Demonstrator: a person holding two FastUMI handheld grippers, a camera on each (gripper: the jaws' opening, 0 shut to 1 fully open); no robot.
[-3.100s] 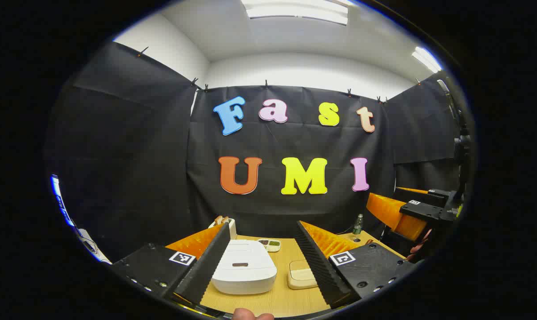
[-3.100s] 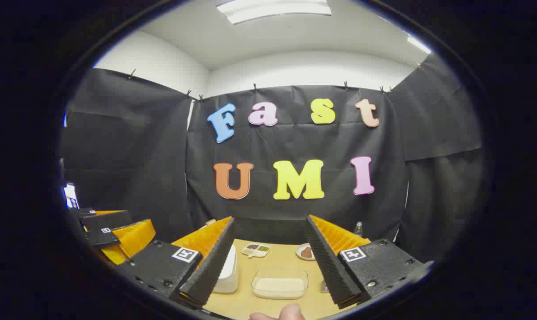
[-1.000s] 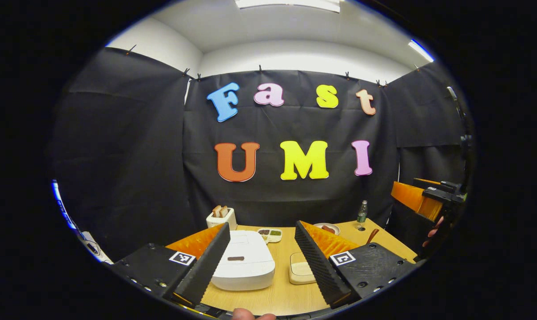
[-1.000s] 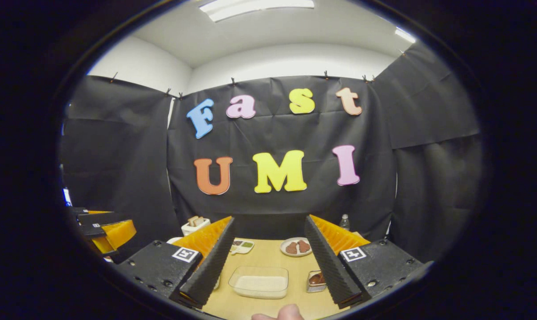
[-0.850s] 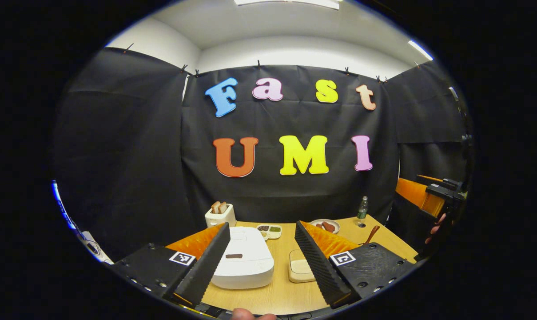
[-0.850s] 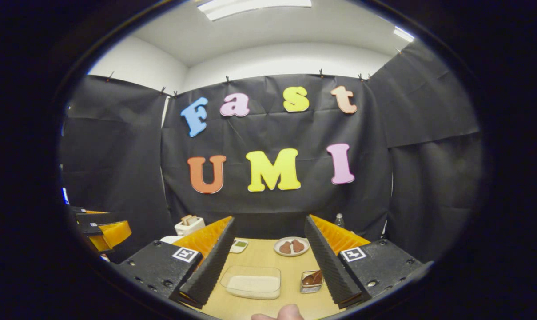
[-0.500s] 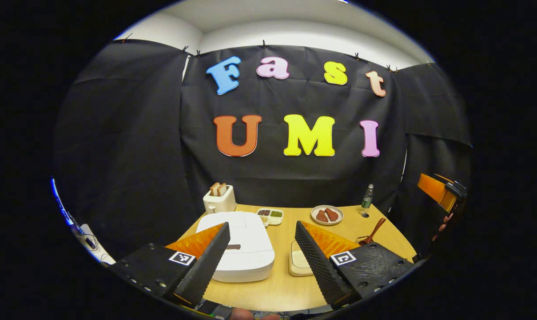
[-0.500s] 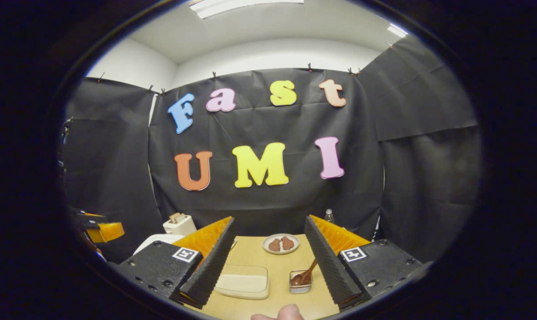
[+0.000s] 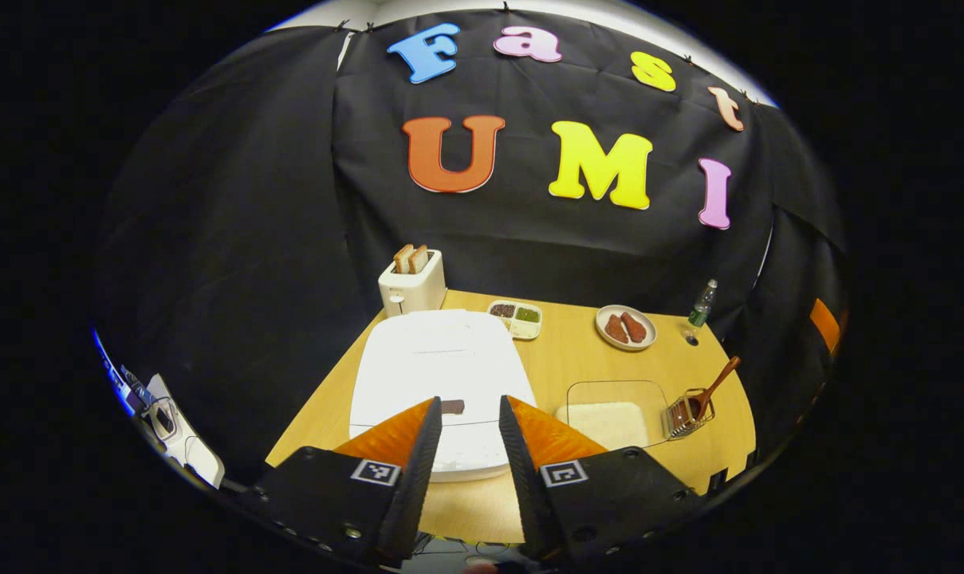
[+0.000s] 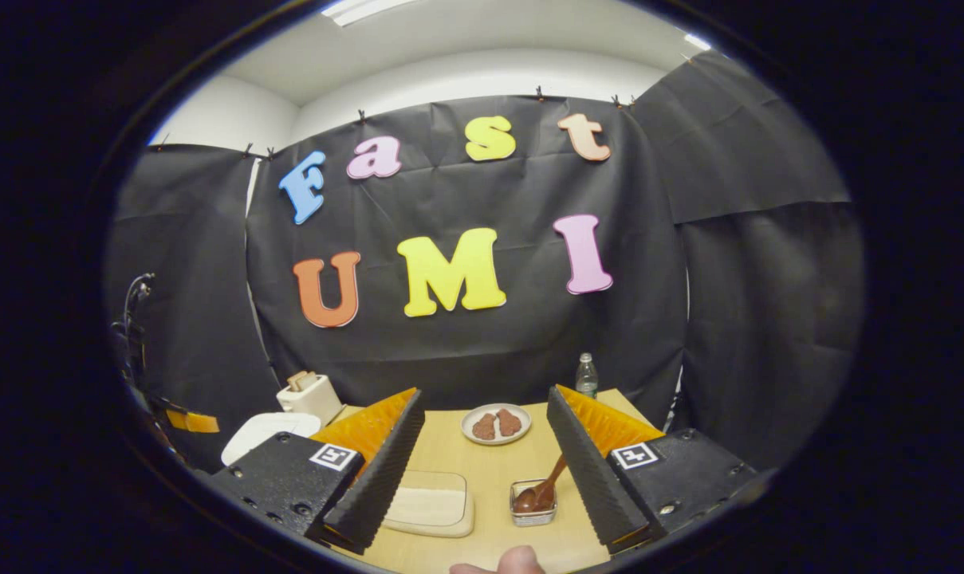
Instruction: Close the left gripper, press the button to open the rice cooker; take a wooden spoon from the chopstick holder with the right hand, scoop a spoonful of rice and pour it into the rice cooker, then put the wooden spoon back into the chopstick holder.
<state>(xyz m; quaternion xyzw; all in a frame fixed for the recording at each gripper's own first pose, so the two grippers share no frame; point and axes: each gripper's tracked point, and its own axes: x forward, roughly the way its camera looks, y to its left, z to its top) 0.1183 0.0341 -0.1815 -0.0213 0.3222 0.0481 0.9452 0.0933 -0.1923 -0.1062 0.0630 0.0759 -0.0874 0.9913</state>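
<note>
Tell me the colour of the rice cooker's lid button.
The button is dark brown on the white rice cooker; the left gripper view shows it best.

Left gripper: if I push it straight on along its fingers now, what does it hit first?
Most likely the rice cooker: its closed white lid and the dark button sit right between the left gripper fingers, which are narrowed but not fully closed. Depth is unclear.

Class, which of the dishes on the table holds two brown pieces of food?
The round white plate at the back; the divided dish holds dark and green fillings.
</note>
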